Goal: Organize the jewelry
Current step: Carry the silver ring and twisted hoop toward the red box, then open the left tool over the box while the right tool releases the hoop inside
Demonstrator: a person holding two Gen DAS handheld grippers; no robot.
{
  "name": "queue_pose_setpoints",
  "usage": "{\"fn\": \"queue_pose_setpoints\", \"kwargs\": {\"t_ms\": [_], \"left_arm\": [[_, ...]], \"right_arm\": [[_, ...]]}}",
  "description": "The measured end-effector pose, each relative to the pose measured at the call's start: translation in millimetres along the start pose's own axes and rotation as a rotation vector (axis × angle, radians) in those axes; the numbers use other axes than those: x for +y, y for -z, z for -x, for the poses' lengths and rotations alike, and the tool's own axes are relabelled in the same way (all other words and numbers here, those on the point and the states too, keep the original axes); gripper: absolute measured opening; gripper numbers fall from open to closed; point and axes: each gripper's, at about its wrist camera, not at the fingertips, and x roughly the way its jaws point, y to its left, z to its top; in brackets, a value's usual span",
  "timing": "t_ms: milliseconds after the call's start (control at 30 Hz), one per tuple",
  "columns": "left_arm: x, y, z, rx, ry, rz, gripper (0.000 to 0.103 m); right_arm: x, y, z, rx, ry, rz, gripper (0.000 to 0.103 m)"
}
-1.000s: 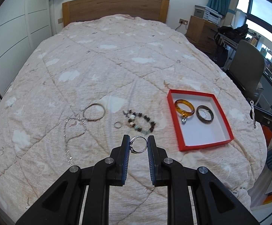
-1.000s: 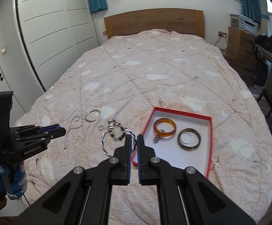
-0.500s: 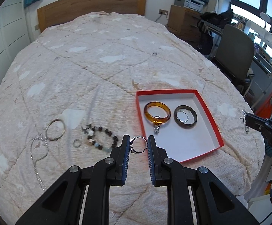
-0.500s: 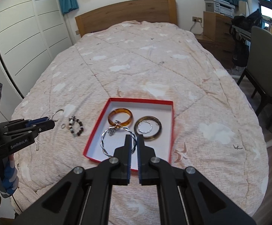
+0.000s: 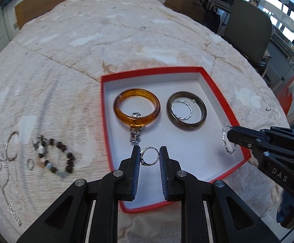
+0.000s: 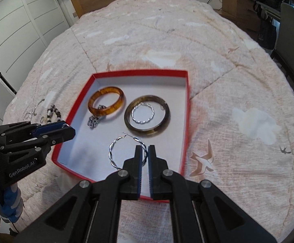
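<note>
A red box with a white floor lies on the bed. In it are an amber bangle, a dark bangle around a twisted silver hoop, and a silver charm. My left gripper is shut on a silver ring over the box's near left part. My right gripper is shut on a twisted silver hoop earring, held over the box's near part; that hoop also shows in the left wrist view.
On the quilt left of the box lie a beaded bracelet, a small ring, a thin hoop and a silver chain. A chair and a desk stand to the right of the bed.
Both grippers have moved toward the red box with their pieces and now hang over it. The box looks larger and closer in both views.
</note>
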Motion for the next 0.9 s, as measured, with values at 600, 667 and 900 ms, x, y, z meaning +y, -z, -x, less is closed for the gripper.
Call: {"fn": "queue_pose_setpoints", "kwargs": {"t_ms": [600,667,900], "left_arm": [[-5,9,-45,0.081,-0.015,0.002,0.018],[-5,8,-46,0.080,-0.013,0.008,0.019],[-2,9,-46,0.082,-0.009,0.031,0.019]], "right_arm": [[7,9,-50,0.132,0.013,0.128,0.005],[7,9,-51,0.137,0.011,0.128,0.005],[7,8,-50,0.151,0.016,0.123,0.007]]}}
